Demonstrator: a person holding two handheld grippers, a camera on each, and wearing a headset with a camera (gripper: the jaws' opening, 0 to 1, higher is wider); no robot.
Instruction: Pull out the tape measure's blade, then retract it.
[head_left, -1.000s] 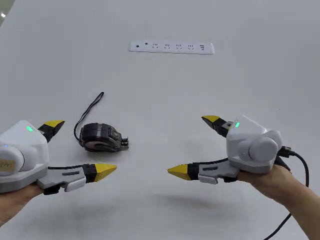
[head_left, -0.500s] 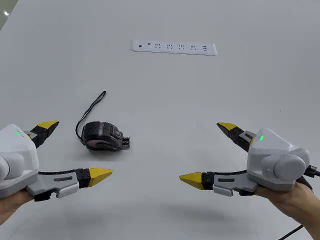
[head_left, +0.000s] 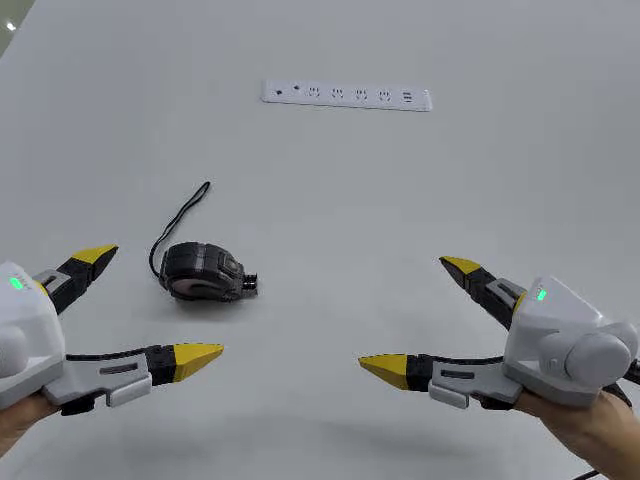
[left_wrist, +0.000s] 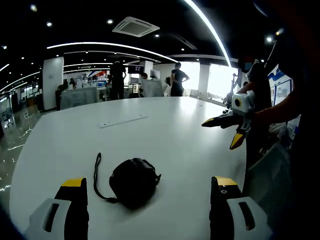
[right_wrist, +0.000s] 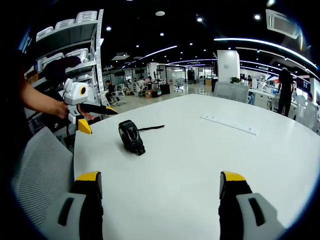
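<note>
A black tape measure with a thin black wrist strap lies on the white table, its blade wound in. In the left gripper view the tape measure sits just ahead, between the jaws. My left gripper is open at the near left, a little short of it. My right gripper is open at the near right, well apart from the tape measure. Nothing is held by either. Each gripper shows in the other's view: the right gripper and the left gripper.
A white power strip lies flat at the far side of the table. Office desks, shelves and several people stand beyond the table edge in the gripper views. A mesh chair stands beside the table.
Both grippers have drawn back toward the near edge and slightly outward, still open. The tape measure has stayed where it was.
</note>
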